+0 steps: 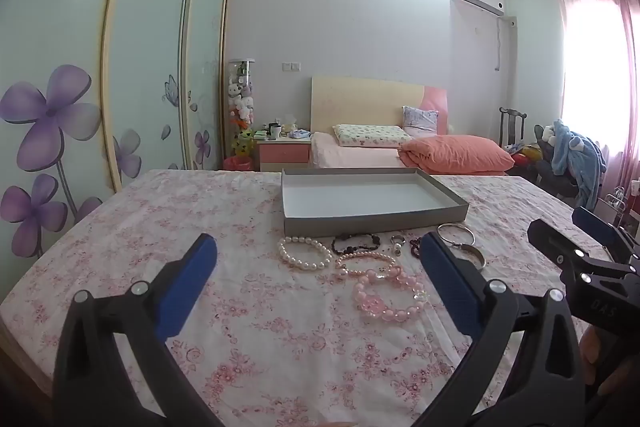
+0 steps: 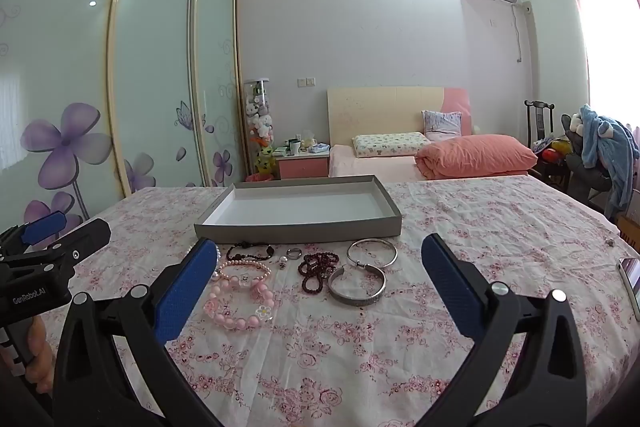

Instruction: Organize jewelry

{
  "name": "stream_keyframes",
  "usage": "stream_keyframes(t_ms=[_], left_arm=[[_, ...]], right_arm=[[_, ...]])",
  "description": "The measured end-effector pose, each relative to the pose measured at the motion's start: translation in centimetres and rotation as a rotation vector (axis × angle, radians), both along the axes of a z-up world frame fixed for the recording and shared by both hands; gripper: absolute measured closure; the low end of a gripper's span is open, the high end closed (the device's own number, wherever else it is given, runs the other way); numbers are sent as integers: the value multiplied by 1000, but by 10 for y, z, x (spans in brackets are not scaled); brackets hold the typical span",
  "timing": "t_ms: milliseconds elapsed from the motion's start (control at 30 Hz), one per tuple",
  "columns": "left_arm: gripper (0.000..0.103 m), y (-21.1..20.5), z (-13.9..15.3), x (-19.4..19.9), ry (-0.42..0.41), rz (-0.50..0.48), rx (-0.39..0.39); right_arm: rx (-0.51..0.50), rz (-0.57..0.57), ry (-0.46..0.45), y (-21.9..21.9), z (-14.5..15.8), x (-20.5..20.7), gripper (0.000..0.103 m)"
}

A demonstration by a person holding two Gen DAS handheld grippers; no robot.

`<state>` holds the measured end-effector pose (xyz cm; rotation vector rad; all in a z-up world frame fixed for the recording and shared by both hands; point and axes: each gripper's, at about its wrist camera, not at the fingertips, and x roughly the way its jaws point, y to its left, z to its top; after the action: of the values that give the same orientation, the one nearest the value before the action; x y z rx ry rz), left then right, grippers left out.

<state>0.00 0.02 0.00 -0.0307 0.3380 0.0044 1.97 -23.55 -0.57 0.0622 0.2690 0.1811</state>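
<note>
Both tongs gape wide and hold nothing. The left gripper (image 1: 318,253) frames the white pearl bracelet (image 1: 305,253) and pink bead bracelet (image 1: 387,293) at mid-frame. The right gripper (image 2: 320,253) frames the dark beads (image 2: 318,267) and silver bangles (image 2: 357,285). Just above lies the grey tray (image 2: 298,227), on the floral cloth (image 2: 360,367).

White walls glow under ceiling lights; flowered wardrobe doors (image 2: 120,87) left, pink bed (image 2: 420,155) behind, curtained window (image 1: 592,67) right.

Two markings are legible. The black plastic body of the left tongs (image 2: 60,227), at the right wrist view's left edge, reads "GenRobot.AI". The black body of the right tongs (image 1: 576,223), in the left wrist view, bears embossed "DAS".
</note>
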Motion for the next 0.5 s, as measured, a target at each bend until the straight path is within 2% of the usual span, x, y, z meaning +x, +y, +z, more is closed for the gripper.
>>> stream_keyframes(t_ms=[500], left_arm=[[4,0,0,0,5,-2,-5]], right_arm=[[1,-1,7,0,-1,1,2]])
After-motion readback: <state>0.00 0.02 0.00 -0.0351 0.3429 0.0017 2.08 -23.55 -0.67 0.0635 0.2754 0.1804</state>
